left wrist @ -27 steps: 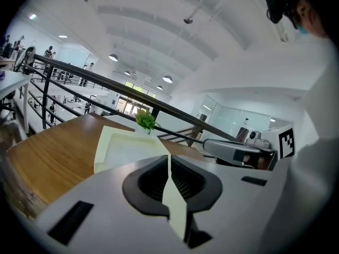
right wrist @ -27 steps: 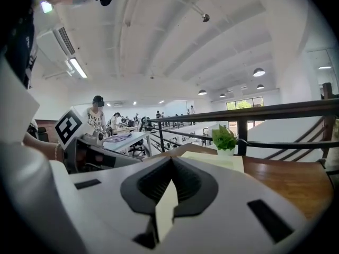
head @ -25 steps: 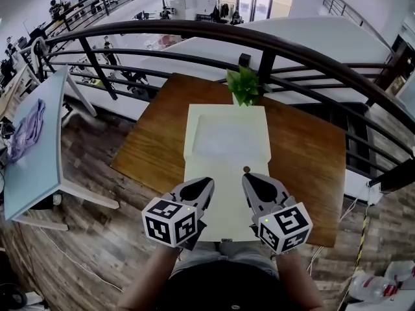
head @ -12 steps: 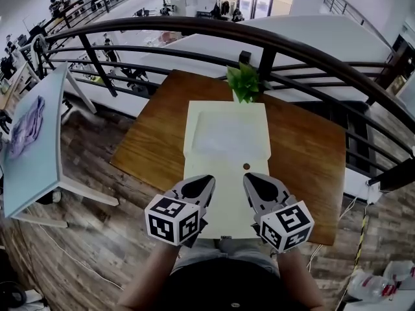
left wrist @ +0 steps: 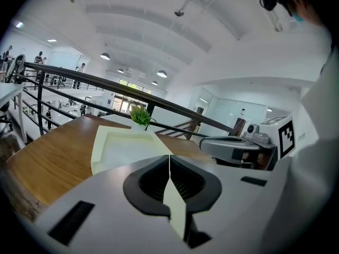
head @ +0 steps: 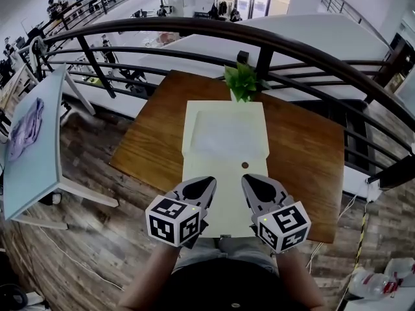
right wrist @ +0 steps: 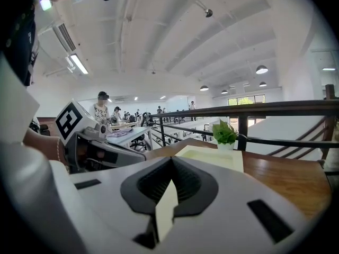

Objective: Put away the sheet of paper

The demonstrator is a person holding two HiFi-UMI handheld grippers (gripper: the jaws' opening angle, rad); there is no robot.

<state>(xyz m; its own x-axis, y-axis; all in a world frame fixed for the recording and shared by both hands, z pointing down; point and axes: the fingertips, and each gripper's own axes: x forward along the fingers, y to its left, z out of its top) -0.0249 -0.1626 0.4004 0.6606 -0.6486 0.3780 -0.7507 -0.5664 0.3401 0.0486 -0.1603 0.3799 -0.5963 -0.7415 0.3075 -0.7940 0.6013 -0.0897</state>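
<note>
Head view: wooden table (head: 155, 141) stands against a dark curved railing (head: 311, 50). A pale yellow folder (head: 224, 193) lies open on it, long axis running 12 to 6 o'clock, about centred on the tabletop.

The sheet of paper (head: 227, 135) is white and lies flat in the far half of the folder, toward 12 o'clock, inside a slightly raised yellow border. The near half of the folder is bare, apart from a small dark dot (head: 245, 165) at its right side, at about 5 o'clock from the sheet.

A small green plant (head: 243, 81) stands at the 12 o'clock edge of the table, just beyond the folder's far end.

The left gripper (head: 198, 190) is at the folder's near edge, at about 7 o'clock from the sheet. In the left gripper view its jaws are together, with a thin pale yellow strip of the folder pinched between them.

The right gripper (head: 256, 188) is at the same near edge, at about 5 o'clock from the sheet. In the right gripper view its jaws are likewise closed on a thin yellow strip of the folder.

The two grippers sit side by side, apart from each other, both pointing toward 12 o'clock. Neither touches the sheet.

At 9 o'clock, well apart from the wooden table, a light side table (head: 32, 161) carries a purple cloth (head: 24, 128).
</note>
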